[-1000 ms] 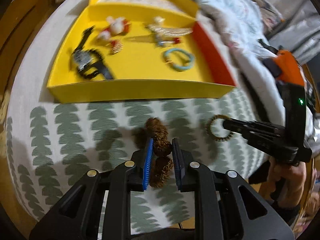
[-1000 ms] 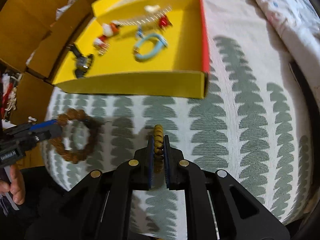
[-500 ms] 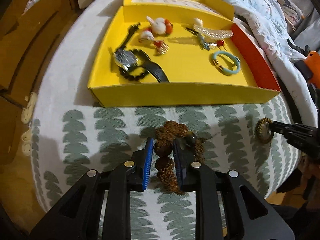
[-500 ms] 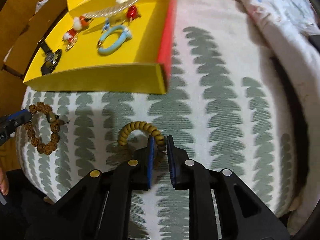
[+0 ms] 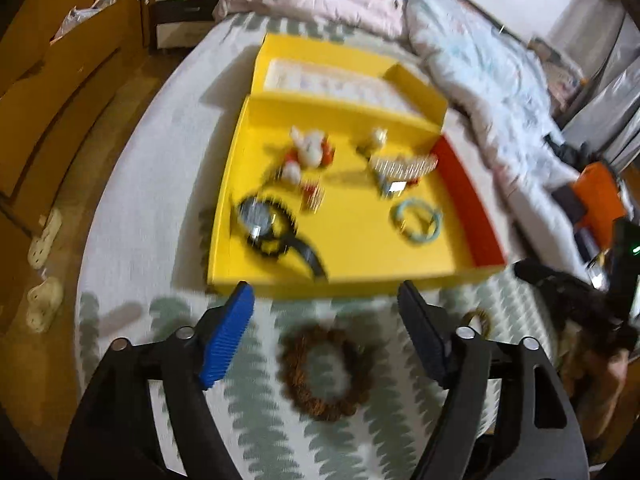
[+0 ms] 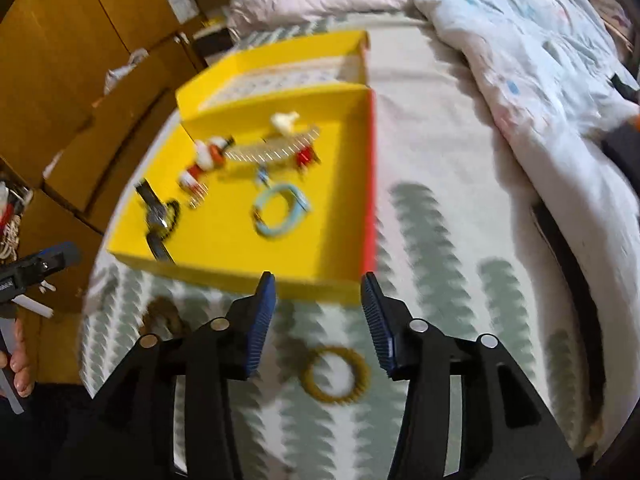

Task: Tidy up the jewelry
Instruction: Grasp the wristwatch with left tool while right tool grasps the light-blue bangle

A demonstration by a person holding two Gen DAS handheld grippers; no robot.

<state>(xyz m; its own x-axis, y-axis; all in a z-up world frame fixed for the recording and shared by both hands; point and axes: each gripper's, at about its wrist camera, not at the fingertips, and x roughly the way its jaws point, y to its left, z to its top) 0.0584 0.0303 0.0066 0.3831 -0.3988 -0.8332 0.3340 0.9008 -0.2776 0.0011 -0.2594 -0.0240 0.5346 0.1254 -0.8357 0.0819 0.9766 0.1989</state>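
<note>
Your work surface is a bed covered by a white sheet printed with grey-green leaf rows (image 5: 132,184), with a rumpled pale quilt (image 6: 532,60) heaped along its far and right side. On the sheet sits a shallow yellow tray (image 5: 352,276) with a red right wall; a second yellow compartment lies behind it. In the tray's main compartment you have a black-strapped wristwatch (image 5: 260,216) lying with a black beaded bracelet at the left, a pale blue bangle (image 5: 416,220) at the right, a clear hair comb (image 6: 272,150) toward the back, and small red-and-white pieces that are too blurred to name. Your left gripper (image 5: 326,328) is opening, its jaws wide, and the brown seed-bead bracelet (image 5: 326,372) lies flat on the sheet below the gap, touched by neither pad, just in front of the tray's near wall. Your right gripper (image 6: 318,320) is opening too, its jaws at a middling spread, and the mustard-yellow bead bracelet (image 6: 334,378) lies flat on the sheet under it, free of both pads, also outside the tray.
</note>
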